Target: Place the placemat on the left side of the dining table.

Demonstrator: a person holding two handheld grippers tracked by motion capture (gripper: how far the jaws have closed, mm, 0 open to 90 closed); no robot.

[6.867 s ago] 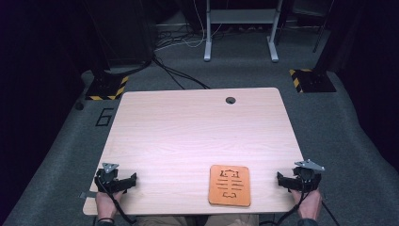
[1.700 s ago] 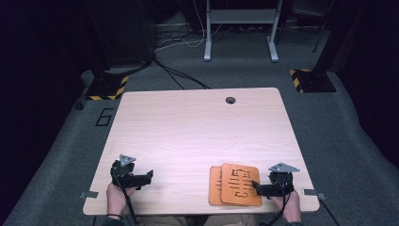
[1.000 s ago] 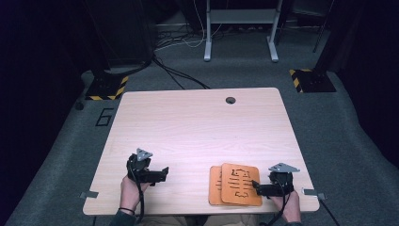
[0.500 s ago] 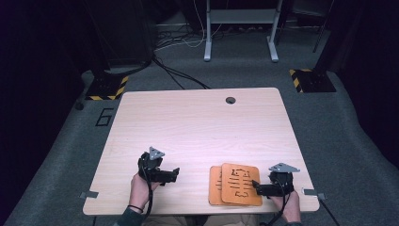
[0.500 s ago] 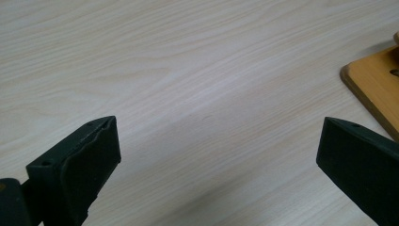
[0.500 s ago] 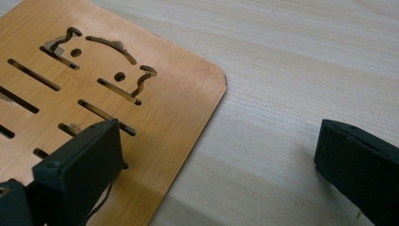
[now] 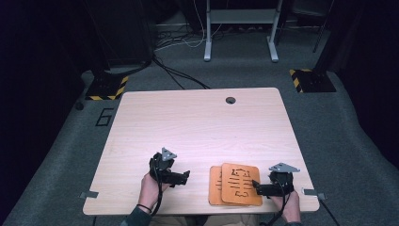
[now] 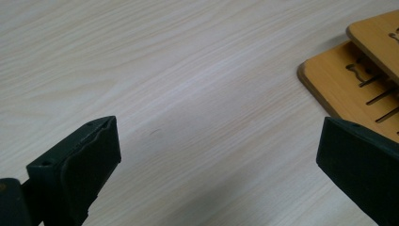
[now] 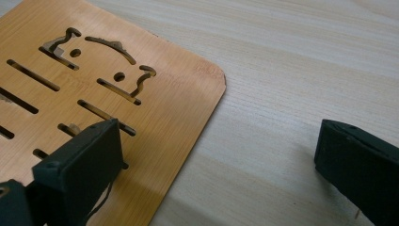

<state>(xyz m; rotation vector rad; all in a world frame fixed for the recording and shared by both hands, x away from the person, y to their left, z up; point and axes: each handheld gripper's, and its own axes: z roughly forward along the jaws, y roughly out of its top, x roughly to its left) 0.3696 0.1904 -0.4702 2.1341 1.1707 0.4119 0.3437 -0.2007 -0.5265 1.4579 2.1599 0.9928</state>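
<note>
Two orange-brown wooden mats with cut-out slots lie stacked near the table's front edge. The top mat [image 7: 241,183] is shifted right, baring the lower mat's [image 7: 215,185] left strip. My left gripper [image 7: 185,177] stands open a short way left of the stack, jaws pointing at it. In the left gripper view the gripper [image 8: 219,155] hangs over bare wood, with the lower mat [image 8: 339,87] and top mat [image 8: 379,40] at upper right. My right gripper [image 7: 257,186] is open at the top mat's right edge. In the right gripper view [image 9: 219,146] one jaw is above the top mat [image 9: 117,94], the other above bare table.
The light wood table [image 7: 197,127] has a round cable hole [image 7: 230,100] at the back middle. Small metal brackets [image 7: 88,195] stick out at its front corners. Cables and stand legs [image 7: 207,52] lie on the grey floor beyond.
My left gripper has moved right along the front of the table toward the mats. The right gripper and the offset mats have stayed put over the last second.
</note>
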